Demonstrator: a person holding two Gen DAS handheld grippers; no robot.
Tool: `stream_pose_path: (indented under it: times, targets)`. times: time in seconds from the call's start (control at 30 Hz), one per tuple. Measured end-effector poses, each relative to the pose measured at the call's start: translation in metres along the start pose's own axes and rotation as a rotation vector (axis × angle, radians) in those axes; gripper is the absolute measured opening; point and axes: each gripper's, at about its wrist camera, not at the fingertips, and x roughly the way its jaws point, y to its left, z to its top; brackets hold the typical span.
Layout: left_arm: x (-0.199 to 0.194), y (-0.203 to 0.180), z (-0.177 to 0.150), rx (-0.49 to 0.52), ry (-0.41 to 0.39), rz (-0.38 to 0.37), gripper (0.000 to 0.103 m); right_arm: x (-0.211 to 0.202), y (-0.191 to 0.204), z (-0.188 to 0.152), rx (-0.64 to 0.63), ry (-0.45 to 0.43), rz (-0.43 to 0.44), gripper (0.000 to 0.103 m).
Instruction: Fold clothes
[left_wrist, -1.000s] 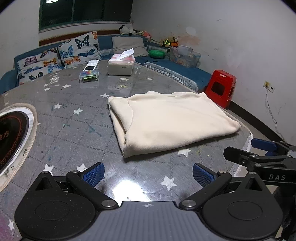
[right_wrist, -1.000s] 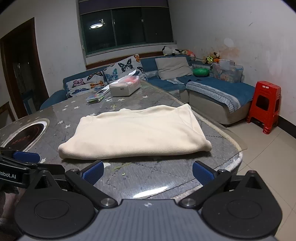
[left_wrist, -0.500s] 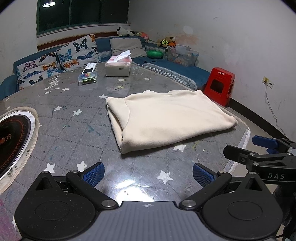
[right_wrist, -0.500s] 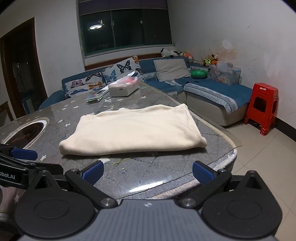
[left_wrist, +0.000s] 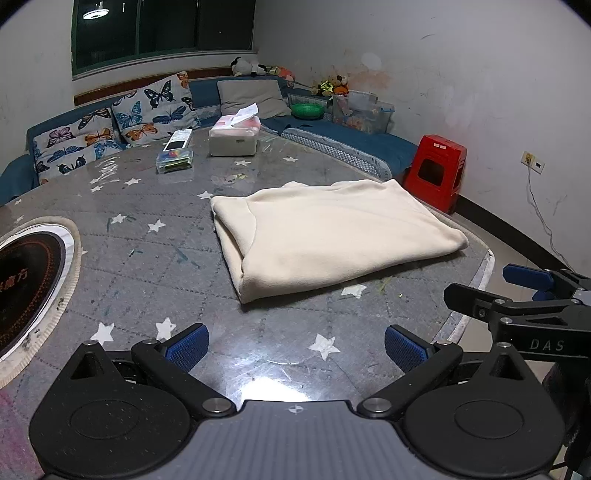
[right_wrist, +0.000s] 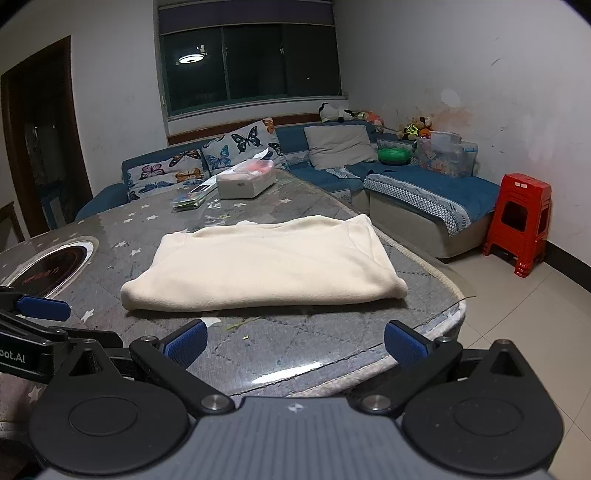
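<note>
One folded cream garment (left_wrist: 332, 236) is seen lying near the table's (left_wrist: 147, 258) right edge. Two grippers, left gripper (left_wrist: 295, 341) and right gripper (right_wrist: 295, 341), are held wide open, empty, nearer. One tissue box (left_wrist: 234, 140) is set far off.

Dim indoor light, ceiling-lamp glare on glossy table (left_wrist: 273, 387), fisheye bending, dark corners

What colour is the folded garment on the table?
Plain cream garment, clearest in the right wrist view.

both grippers have drawn back from the folded cloth (left_wrist: 332, 236).
</note>
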Motion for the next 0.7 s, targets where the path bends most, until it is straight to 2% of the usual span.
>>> stream_pose_path:
  times: [0.7]
  targets:
    - [0.017, 0.005, 0.008, 0.003, 0.026, 0.007, 0.103, 0.020, 0.001, 0.005, 0.001, 0.034, 0.005, 0.103]
